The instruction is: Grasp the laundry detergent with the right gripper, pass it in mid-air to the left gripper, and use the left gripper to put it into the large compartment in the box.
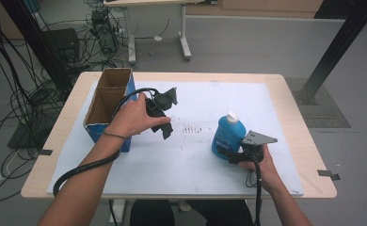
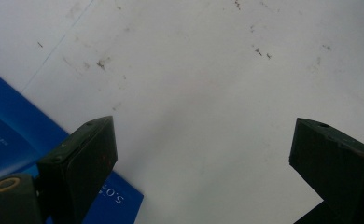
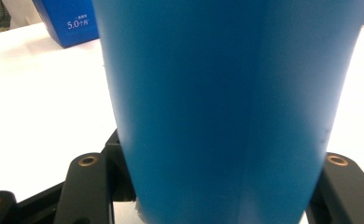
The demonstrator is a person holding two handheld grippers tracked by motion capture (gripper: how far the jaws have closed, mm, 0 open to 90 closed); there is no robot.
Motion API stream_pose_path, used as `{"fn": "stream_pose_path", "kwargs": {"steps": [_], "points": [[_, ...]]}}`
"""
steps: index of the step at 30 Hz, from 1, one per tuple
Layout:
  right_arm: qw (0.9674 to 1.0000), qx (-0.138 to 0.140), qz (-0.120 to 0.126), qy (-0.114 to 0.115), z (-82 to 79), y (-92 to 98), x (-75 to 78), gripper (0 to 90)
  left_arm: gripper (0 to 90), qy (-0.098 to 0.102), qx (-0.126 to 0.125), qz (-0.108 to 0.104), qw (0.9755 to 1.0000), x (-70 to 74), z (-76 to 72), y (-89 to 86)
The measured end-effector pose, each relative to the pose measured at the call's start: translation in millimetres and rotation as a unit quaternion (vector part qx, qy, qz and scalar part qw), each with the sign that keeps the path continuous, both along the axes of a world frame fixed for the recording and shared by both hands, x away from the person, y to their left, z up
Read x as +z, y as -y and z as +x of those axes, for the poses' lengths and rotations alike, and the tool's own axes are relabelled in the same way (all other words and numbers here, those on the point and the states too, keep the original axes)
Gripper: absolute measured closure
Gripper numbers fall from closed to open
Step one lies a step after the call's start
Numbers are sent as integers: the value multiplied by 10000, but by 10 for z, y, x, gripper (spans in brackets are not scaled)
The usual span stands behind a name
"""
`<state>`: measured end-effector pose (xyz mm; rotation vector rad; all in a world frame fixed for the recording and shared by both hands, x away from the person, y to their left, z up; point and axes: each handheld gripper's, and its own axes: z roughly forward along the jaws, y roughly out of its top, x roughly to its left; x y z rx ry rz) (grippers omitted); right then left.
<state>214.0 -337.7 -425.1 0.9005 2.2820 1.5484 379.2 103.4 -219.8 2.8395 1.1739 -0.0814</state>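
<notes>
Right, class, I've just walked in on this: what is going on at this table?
A person works at a table with a gripper in each hand. The right gripper is shut on a blue bottle with a white cap, which stands upright on the white mat. The left gripper, its jaws open with nothing between them, points down at the mat beside an open blue cardboard box.

High view looks down over table [image 1: 285,94]; gripper views sit close — all share blue box [image 1: 107,129].
</notes>
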Motion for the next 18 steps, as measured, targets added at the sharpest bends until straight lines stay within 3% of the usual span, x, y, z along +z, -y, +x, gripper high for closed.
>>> {"fn": "stream_pose_path", "kwargs": {"steps": [10, 18], "points": [[9999, 35, 82, -60, 54, -27, -7, 401, 80, 7, -13, 11, 10000, 34, -10, -32], [9998, 142, 145, -35, 77, -55, 89, 401, 80, 18, -11, -5, 10000, 62, -25, -65]]}}
